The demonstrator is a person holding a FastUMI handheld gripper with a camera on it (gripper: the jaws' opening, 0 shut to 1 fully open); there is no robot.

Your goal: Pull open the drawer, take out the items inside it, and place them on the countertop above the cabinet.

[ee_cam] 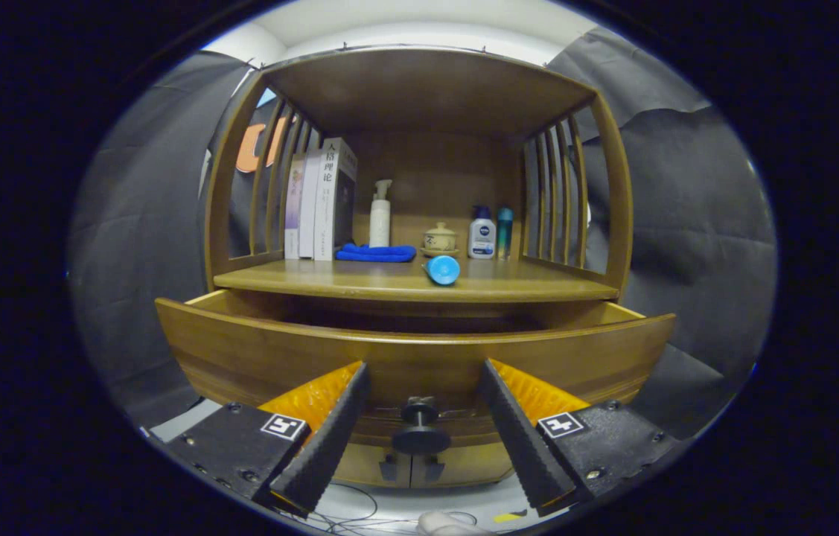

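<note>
Wooden cabinet against black cloth, drawer (419, 357) pulled partly out at frame centre.
Gripper (419, 417) jaws wide apart, empty, flanking the knob (419, 428); rise over the front, then reach inside; contents hidden.

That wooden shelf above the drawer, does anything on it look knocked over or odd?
Yes: a light blue cylindrical bottle lies on its side near the front edge of the wooden countertop, while the white pump bottle behind stands upright. The gripper is open around the drawer's dark round knob.
</note>
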